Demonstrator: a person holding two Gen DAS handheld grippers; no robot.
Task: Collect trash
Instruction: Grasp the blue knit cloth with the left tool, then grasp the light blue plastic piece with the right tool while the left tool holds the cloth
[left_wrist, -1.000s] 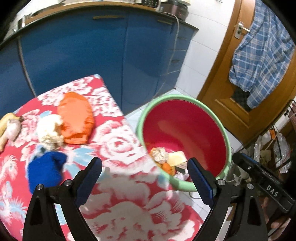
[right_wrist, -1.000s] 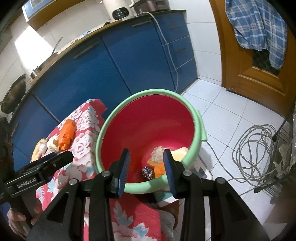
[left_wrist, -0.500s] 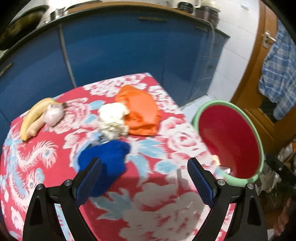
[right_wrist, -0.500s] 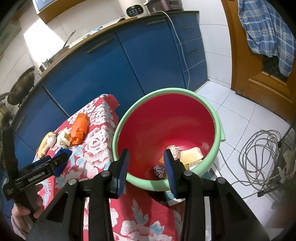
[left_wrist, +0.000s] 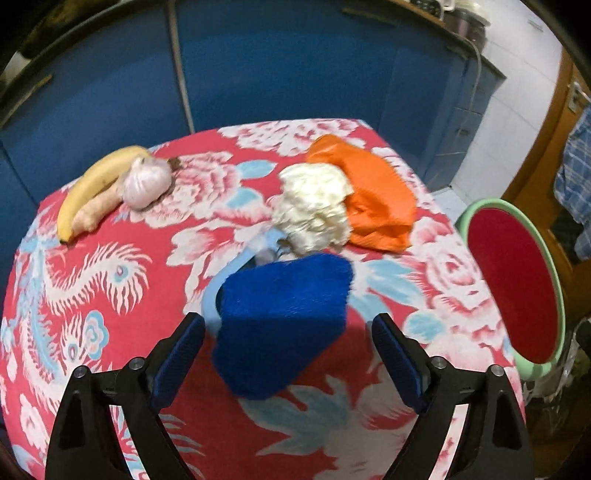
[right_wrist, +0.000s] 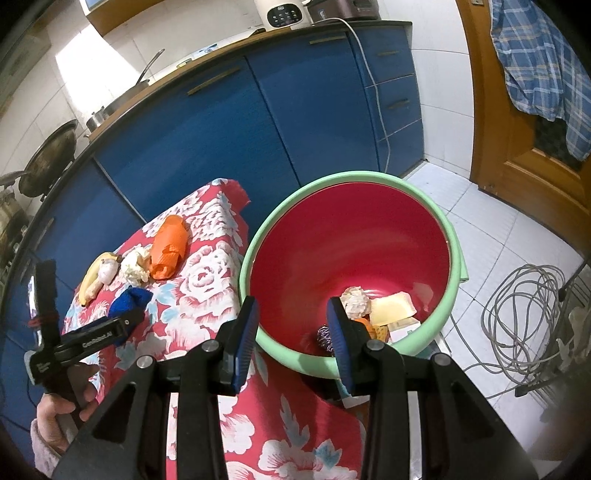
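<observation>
Left gripper (left_wrist: 288, 354) jaws closing around the blue cloth (left_wrist: 284, 325), not touching yet. Right gripper (right_wrist: 291, 332) hovers apart, empty, over the bucket (right_wrist: 452, 236), which already holds some trash. White wad (left_wrist: 314, 210) and orange bag (left_wrist: 376, 199) remain beyond.

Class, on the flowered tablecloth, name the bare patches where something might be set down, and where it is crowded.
Free: between the banana and the blue cloth, and the near edge. Crowded: the blue cloth, white wad and orange cloth clustered together.

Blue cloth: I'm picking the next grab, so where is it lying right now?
In the left wrist view, the blue cloth lies on the flowered tablecloth, ahead of the left gripper, with the crumpled white paper just beyond.
</observation>
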